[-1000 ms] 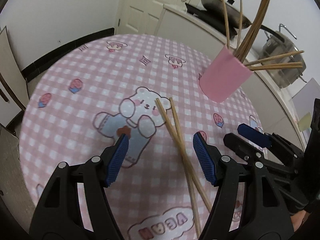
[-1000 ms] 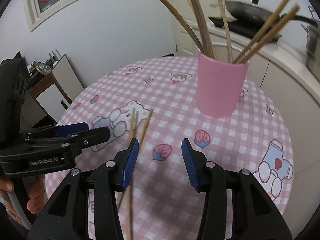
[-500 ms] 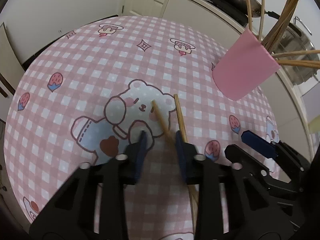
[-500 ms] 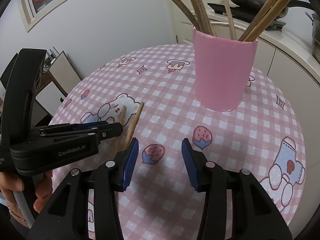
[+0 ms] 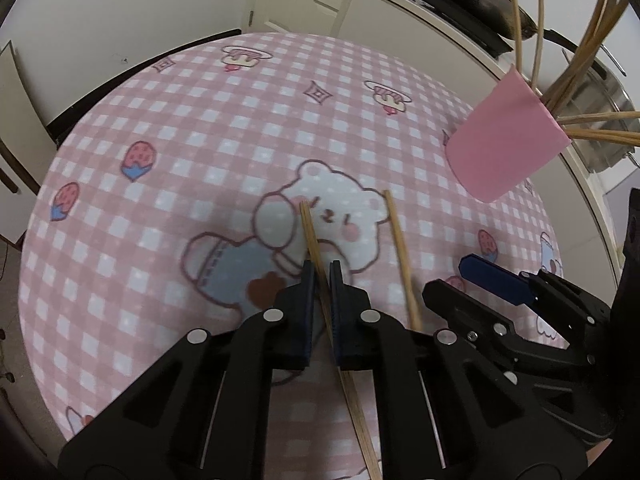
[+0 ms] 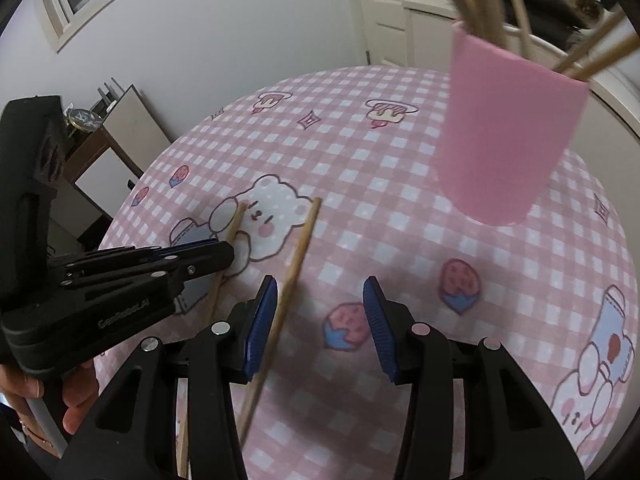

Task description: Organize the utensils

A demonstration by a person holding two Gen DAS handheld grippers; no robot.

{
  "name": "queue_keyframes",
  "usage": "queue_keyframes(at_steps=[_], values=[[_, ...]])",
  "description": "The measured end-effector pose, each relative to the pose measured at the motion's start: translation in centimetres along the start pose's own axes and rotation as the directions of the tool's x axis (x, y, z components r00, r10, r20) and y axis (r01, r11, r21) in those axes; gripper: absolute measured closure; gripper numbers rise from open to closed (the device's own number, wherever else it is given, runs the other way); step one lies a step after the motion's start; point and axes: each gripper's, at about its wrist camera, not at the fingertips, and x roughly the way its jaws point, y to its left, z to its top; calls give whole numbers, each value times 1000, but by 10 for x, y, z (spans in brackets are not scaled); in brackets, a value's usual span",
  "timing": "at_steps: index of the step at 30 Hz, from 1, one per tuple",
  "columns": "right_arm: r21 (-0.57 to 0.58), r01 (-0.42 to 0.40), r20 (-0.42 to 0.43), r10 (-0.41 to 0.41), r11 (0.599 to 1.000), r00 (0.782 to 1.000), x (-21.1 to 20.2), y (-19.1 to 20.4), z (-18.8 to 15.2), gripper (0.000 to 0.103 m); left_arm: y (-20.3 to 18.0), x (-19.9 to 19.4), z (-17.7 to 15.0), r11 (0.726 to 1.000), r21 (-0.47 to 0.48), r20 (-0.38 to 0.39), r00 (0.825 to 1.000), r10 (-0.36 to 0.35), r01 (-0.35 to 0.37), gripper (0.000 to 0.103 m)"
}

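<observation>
Though clamped, chopstick [image 5: 316, 256] within left hand-held gripper [image 5: 320, 276]

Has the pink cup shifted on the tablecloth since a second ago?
Cannot tell: both cameras moved, but the pink cup stands by the same mushroom print.

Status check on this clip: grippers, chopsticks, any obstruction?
Left gripper just closed on one chopstick. Right gripper open, second chopstick beside its left pad, not gripped. Pink cup upright, already holding sticks. Nothing in the way.
</observation>
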Motion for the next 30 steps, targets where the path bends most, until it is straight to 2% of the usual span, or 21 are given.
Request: queue_keyframes(at_steps=[4, 9, 14, 17, 22, 30], values=[[-22, 32, -35, -32, 999, 999, 11, 8, 6, 62, 7, -2, 0, 1000, -7, 2, 1000, 5, -5, 95], [-41, 45, -55, -47, 998, 997, 20, 12, 14, 76, 9, -1, 0, 1000, -6, 1, 1000, 0, 0, 95], [-57, 69, -55, -72, 996, 996, 24, 12, 18, 84, 8, 0, 0, 1000, -6, 3, 1000, 2, -2, 95], [-69, 87, -44, -90, 994, 995, 23, 13, 18, 94, 8, 0, 0, 1000, -5, 4, 1000, 4, -4, 95], [-36, 65, -21, -66, 997, 998, 18, 9, 16, 96, 11, -2, 2, 1000, -23, 9, 1000, -18, 18, 96], [-51, 30, 77, -26, 998, 997, -23, 18, 14, 98, 2, -42, 1, 999, -11, 102, 993, -52, 53, 96]])
